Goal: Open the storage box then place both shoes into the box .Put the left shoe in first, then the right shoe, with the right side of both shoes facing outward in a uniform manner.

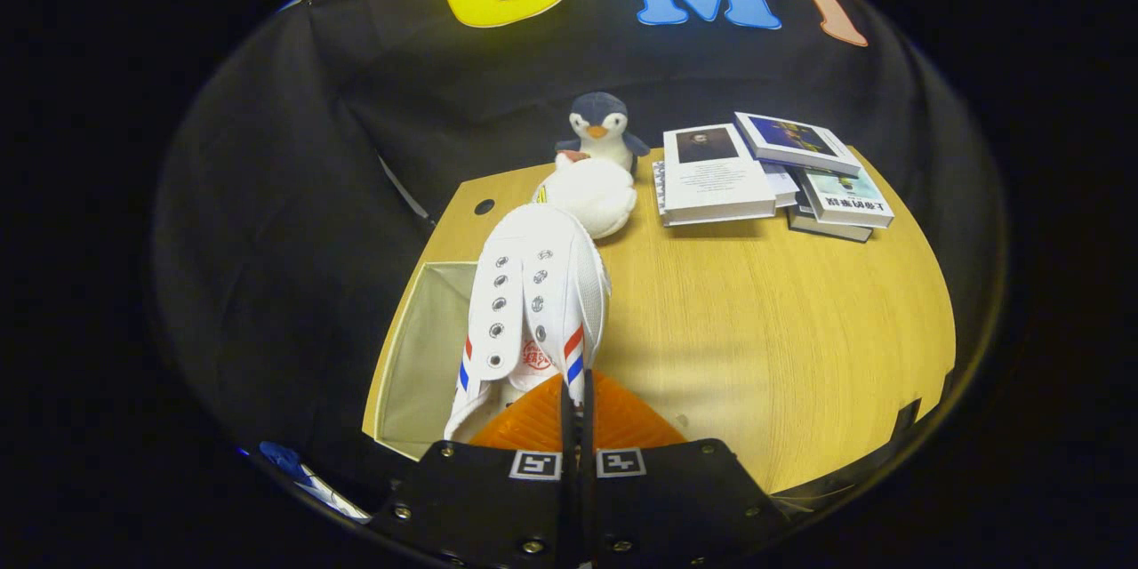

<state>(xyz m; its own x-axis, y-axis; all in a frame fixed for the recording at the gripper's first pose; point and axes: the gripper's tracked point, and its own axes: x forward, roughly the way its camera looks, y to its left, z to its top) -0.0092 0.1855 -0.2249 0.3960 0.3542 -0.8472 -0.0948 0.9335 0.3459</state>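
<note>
A white canvas shoe [538, 302] with red and blue side stripes and metal eyelets hangs just ahead of my fingers, toe pointing away. My gripper [576, 413] is shut on its right side wall near the heel opening. The open storage box [418, 347], pale inside, lies to the left, at the table's left edge. The shoe hovers over the box's right rim. Beyond the held shoe's toe is a white rounded thing [594, 196]; whether it is the second shoe I cannot tell.
A penguin plush [600, 132] stands at the back of the wooden table [782, 329]. Right of it lie stacked books [769, 173]. A small round hole [484, 206] sits near the table's back left corner.
</note>
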